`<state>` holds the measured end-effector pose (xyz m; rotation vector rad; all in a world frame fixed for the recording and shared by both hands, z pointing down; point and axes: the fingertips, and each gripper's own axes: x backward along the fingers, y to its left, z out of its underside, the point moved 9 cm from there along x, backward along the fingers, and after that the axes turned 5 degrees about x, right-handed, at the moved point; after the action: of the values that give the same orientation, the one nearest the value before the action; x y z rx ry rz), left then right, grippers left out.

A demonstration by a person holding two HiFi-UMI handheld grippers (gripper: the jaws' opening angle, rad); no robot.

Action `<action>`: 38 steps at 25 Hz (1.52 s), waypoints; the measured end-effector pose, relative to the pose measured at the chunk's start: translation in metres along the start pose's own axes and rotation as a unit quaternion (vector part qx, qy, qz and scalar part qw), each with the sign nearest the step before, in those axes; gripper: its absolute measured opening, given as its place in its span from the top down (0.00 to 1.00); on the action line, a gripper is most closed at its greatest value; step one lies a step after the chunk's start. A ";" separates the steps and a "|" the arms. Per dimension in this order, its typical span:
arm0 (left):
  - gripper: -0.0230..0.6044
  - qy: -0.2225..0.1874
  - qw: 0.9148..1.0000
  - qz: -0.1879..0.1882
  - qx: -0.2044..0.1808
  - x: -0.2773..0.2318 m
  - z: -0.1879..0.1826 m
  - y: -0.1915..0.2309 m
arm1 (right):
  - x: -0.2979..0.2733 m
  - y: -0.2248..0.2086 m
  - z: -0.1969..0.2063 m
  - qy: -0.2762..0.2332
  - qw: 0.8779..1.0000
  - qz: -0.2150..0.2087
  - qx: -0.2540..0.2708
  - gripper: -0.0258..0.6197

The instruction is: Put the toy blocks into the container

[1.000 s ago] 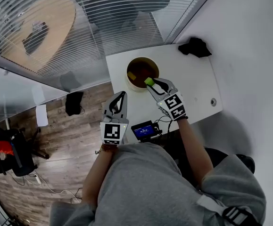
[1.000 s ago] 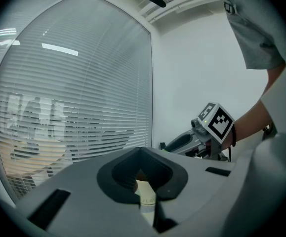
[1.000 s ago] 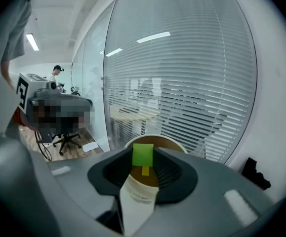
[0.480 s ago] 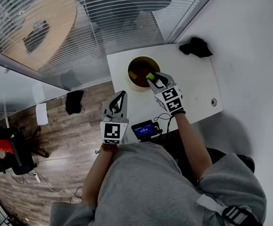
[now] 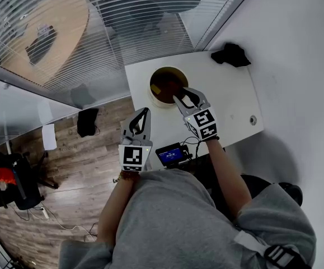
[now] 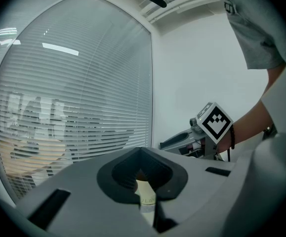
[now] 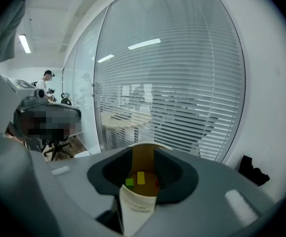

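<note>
A round cream container (image 5: 152,92) stands at the back left of the white table (image 5: 229,97). My right gripper (image 5: 184,94) hovers at its near rim, open, with nothing between the fingers. Along its jaws in the right gripper view (image 7: 143,174), the container's brown inside (image 7: 143,157) holds a green block (image 7: 129,182), a yellow block (image 7: 141,177) and a red block (image 7: 156,183). My left gripper (image 5: 145,112) stays off the table's left front corner, its fingertips meeting and holding nothing. The left gripper view (image 6: 142,174) shows the right gripper's marker cube (image 6: 214,122) ahead.
A black object (image 5: 230,55) lies at the table's far right corner. A small device with a blue screen (image 5: 171,154) sits at the front edge, cables beside it. A small round fitting (image 5: 254,121) is near the right edge. Glass with blinds (image 5: 66,32) lies behind.
The right gripper carried a green block over the container's rim; the block has left its jaws and a green block lies inside. The left gripper kept still.
</note>
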<state>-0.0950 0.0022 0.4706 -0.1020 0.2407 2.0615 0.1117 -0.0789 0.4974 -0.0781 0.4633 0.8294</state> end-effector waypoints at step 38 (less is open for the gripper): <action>0.95 0.002 1.000 0.006 -0.008 -0.015 0.005 -0.015 | 0.023 0.040 0.004 -0.039 0.999 0.011 0.013 0.94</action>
<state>-0.0747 -0.0026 0.4760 -0.1154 0.2284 2.0765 0.0977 -0.0354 0.4957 -0.0159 0.4017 0.8442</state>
